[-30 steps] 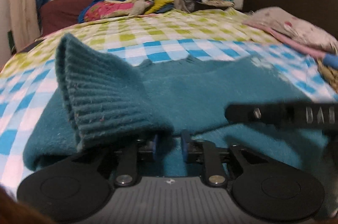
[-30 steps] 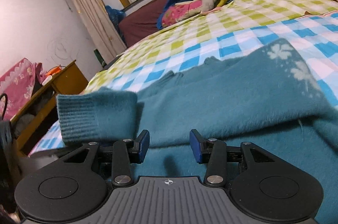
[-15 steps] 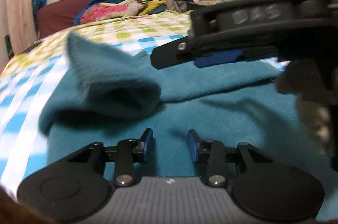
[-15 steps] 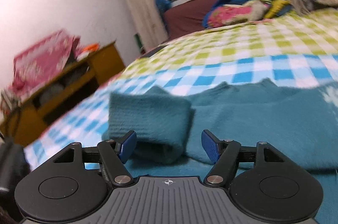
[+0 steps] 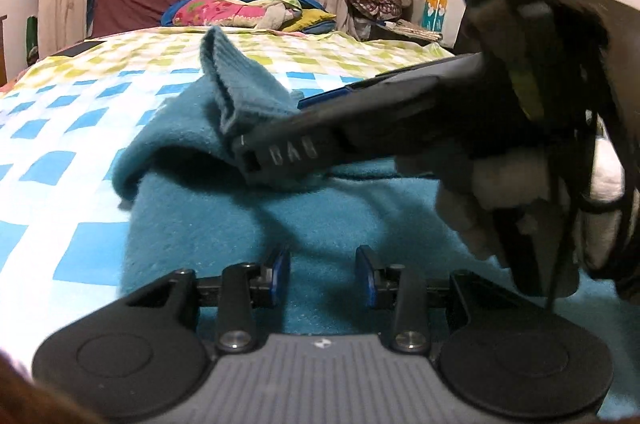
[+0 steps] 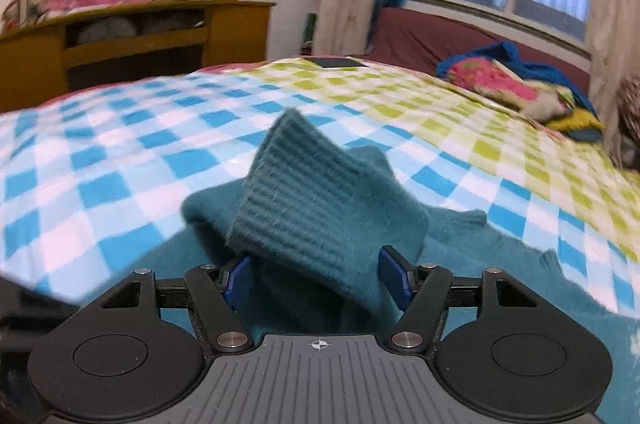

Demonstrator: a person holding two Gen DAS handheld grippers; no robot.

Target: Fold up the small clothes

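On the checked bed (image 6: pixel 120 160), the teal sweater (image 5: pixel 320 216) lies spread near the close edge, its ribbed cuff (image 6: pixel 320 200) handed over: left gripper (image 5: pixel 322 277) now narrowly open and empty, right gripper (image 6: pixel 316 282) closing wide around it to continue the sleeve fold.

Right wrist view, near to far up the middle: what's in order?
Right gripper → ribbed teal cuff between its fingers → blue-and-white checked sheet → green-and-white checks → dark flat object at the far edge of the bed.
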